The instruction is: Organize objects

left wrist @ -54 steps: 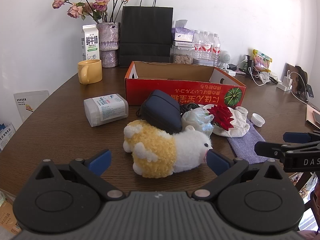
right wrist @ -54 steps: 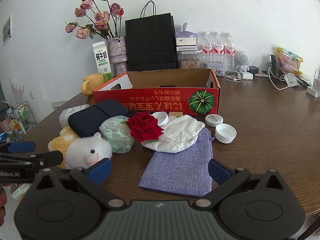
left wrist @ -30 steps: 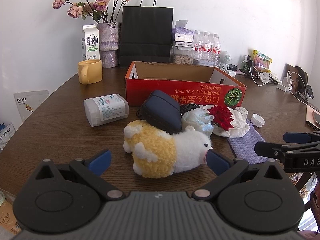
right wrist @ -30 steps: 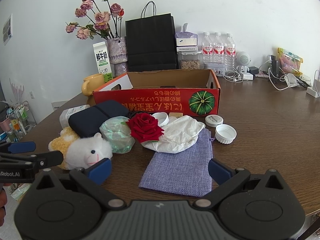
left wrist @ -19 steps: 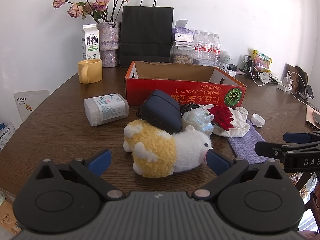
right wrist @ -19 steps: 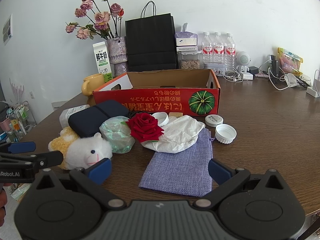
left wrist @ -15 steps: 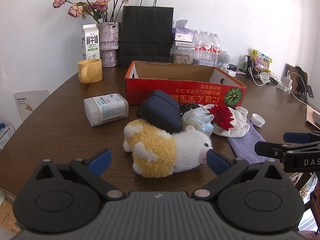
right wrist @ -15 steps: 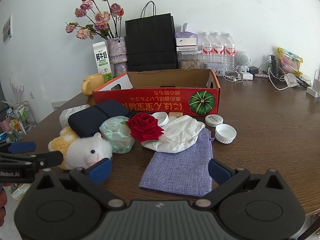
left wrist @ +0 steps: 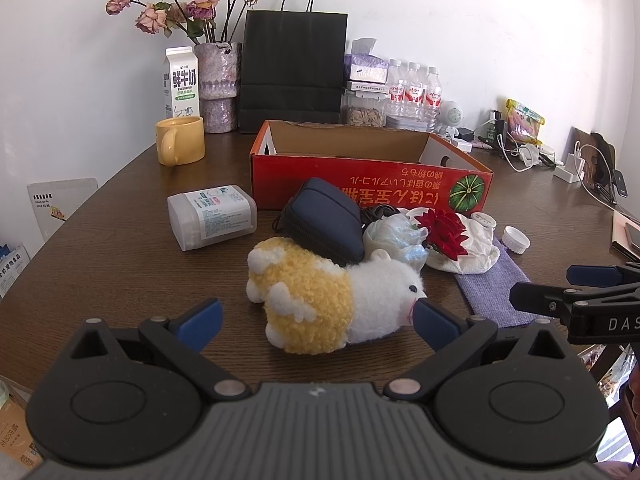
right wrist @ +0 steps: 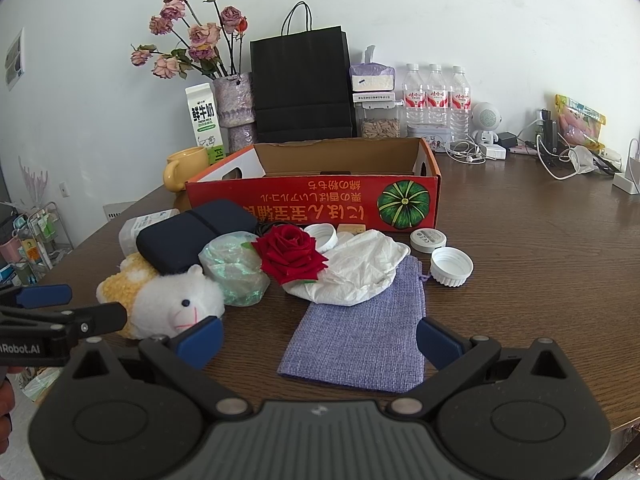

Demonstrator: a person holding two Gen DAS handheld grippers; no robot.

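Note:
An open red cardboard box stands on the brown table. In front of it lie a yellow-and-white plush sheep, a dark blue pouch, a crumpled clear bag, a red rose on white tissue, a purple cloth bag, white lids and a white plastic container. My left gripper is open, just short of the sheep. My right gripper is open over the near end of the purple bag.
At the back stand a yellow mug, a milk carton, a vase of dried roses, a black paper bag, water bottles and chargers with cables. The table edge runs close below both grippers.

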